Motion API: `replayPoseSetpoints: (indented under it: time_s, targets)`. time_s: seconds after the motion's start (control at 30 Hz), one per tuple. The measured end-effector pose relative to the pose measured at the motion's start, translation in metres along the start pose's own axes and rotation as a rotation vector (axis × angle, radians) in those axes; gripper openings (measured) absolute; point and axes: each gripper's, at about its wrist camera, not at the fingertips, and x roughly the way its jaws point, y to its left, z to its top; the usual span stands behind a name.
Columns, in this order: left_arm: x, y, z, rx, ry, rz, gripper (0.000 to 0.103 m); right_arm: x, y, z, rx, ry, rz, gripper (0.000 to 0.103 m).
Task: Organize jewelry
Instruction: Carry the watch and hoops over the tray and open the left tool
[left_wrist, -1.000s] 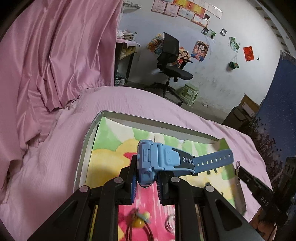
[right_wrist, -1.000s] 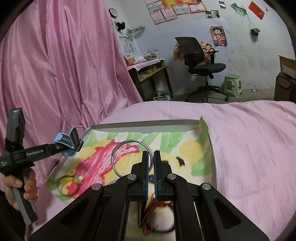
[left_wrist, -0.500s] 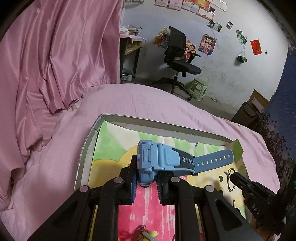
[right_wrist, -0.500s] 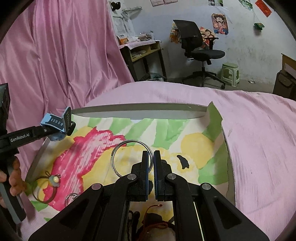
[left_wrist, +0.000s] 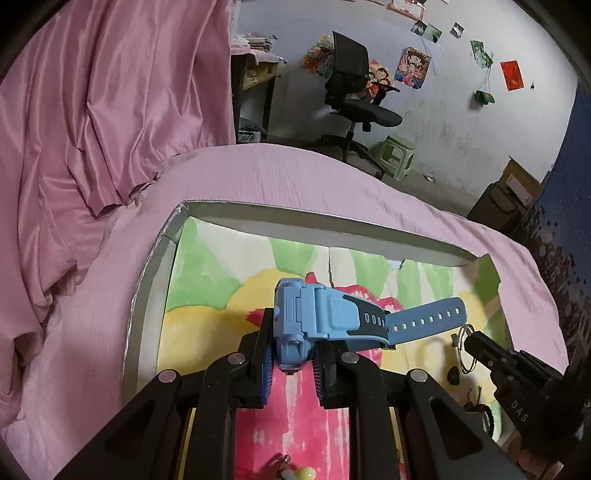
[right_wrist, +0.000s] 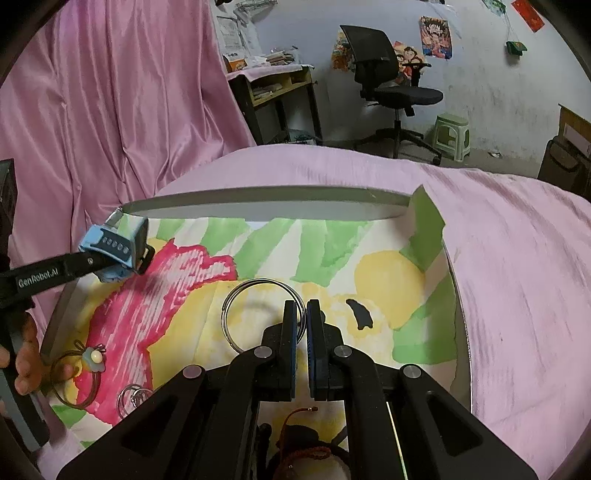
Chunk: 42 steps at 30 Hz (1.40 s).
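Left claw (left_wrist: 291, 363): fingers closed on the case of a light blue watch (left_wrist: 314, 321). The case stands between the pads; the strap runs out toward 3 o'clock, its perforated tail free in the air above the tray. Seen from the right wrist view, the same claw (right_wrist: 122, 258) enters from 9 o'clock with the watch (right_wrist: 114, 249) at its tip, over the tray's far left corner. White lettering on its arm reads "GenRobot.AI". The person's left hand (right_wrist: 26, 362) grips the handle at the 8 o'clock edge.

Right claw (right_wrist: 301, 321): fingers drawn nearly together, pinching the rim of a thin silver bangle (right_wrist: 258, 314). The bangle's loop extends toward 10 o'clock from the tips, over the tray floor; whether it touches the floor cannot be told. From the left wrist view this claw (left_wrist: 471, 338) comes in at 4 o'clock with the bangle (left_wrist: 466, 349) edge-on at its tip; the letters "DAS" show on its body.

Tray (right_wrist: 258, 205): shallow, grey-walled, lined with paper painted in pink, yellow and green; it lies on a bed under a pink sheet (right_wrist: 517, 258).

Other contents, right wrist view:
- brown hair tie with a blue-and-white charm (right_wrist: 79, 373), at 8 o'clock, on the lining;
- small silver rings (right_wrist: 133, 400), just beside the hair tie, toward 7 o'clock;
- red cord bracelet (right_wrist: 306, 443), at 6 o'clock, partly hidden below the claw;
- small black piece (right_wrist: 360, 314), on the yellow patch just right of the claw tips.
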Motion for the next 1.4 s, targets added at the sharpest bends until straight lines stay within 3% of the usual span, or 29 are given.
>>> replayPoseSetpoints:
  time_s: [0.4,0.97,1.3,1.33,1.4]
  targets:
    - [0.001,0.003,-0.002,-0.025,0.002,0.019,0.018,0.004,0.001,0.0,0.007,0.015,-0.008,0.005]
    - [-0.037,0.007,-0.01,-0.089,-0.06,-0.062,0.018,-0.01,0.002,-0.007,0.019,-0.008,-0.021,0.006]
    - [-0.038,0.003,-0.007,-0.07,-0.005,-0.049,0.018,-0.025,0.007,-0.007,0.008,-0.02,-0.018,0.006]
    - [-0.037,0.002,-0.008,-0.069,-0.003,-0.047,0.019,-0.025,0.006,-0.008,0.008,-0.019,-0.019,0.006]
    - [-0.039,0.003,-0.008,-0.074,-0.017,-0.049,0.036,-0.026,0.004,-0.009,0.012,-0.02,-0.017,0.006]
